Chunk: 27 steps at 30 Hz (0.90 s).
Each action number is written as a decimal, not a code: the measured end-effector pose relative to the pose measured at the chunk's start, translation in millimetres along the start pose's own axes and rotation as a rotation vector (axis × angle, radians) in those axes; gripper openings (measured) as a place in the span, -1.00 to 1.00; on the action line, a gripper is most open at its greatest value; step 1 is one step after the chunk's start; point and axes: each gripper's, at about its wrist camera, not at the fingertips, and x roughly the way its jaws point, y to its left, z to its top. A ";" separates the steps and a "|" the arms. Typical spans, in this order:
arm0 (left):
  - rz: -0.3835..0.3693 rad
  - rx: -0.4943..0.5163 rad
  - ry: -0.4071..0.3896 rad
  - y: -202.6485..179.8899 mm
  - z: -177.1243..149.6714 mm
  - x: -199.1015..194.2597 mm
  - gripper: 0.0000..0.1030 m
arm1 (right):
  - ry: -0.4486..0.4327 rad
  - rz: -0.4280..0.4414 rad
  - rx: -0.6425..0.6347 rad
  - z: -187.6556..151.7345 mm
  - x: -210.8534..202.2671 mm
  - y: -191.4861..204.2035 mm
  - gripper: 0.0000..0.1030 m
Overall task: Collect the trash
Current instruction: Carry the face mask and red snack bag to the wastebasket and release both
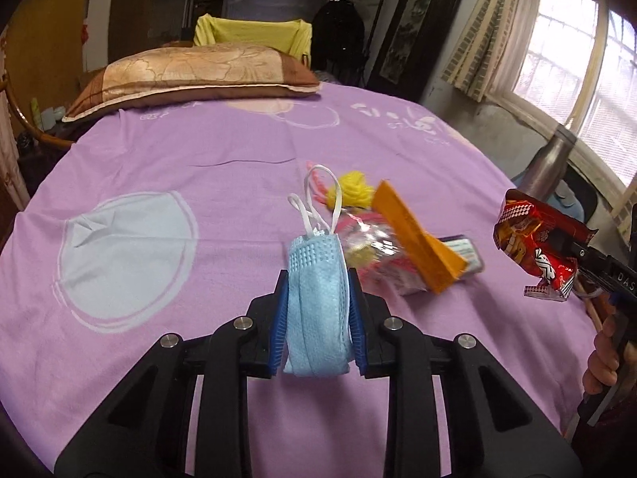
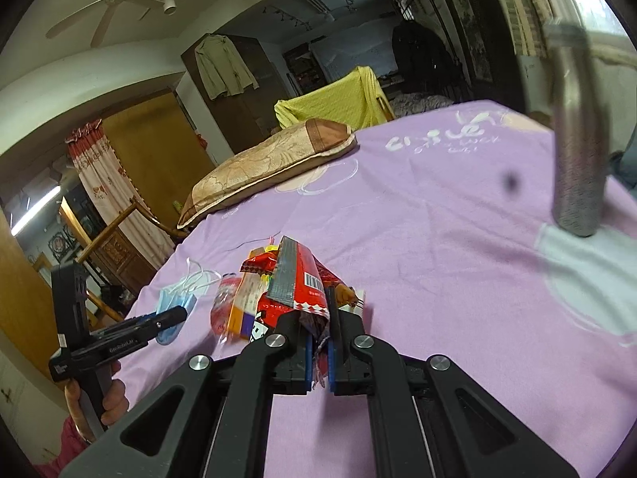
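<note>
My left gripper (image 1: 317, 310) is shut on a folded blue face mask (image 1: 316, 298), held above the purple bedsheet (image 1: 199, 167); the mask also shows in the right wrist view (image 2: 177, 302). My right gripper (image 2: 319, 346) is shut on a crumpled red snack wrapper (image 2: 296, 283), which also shows at the right of the left wrist view (image 1: 533, 243). Between them on the sheet lies a small pile of trash: an orange card (image 1: 418, 235), a clear pink wrapper (image 1: 378, 255), a yellow crumpled piece (image 1: 354, 191) and a dark small box (image 1: 462, 251).
A brown pillow (image 1: 191, 75) lies at the head of the bed, with a yellow-draped chair (image 1: 251, 32) behind it. A metal flask (image 1: 551, 163) stands at the bed's right edge by the window. A wooden chair (image 2: 115, 235) stands left of the bed.
</note>
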 end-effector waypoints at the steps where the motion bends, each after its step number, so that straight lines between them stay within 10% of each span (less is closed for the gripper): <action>1: -0.009 0.005 -0.004 -5.5 -2.1 -3.5 -0.45 | -0.010 -0.012 -0.012 -2.2 -10.9 1.3 -0.89; 27: -0.317 0.284 -0.064 -219.0 -53.1 -82.8 -0.45 | -0.271 -0.269 0.074 -95.7 -263.5 -68.8 -0.89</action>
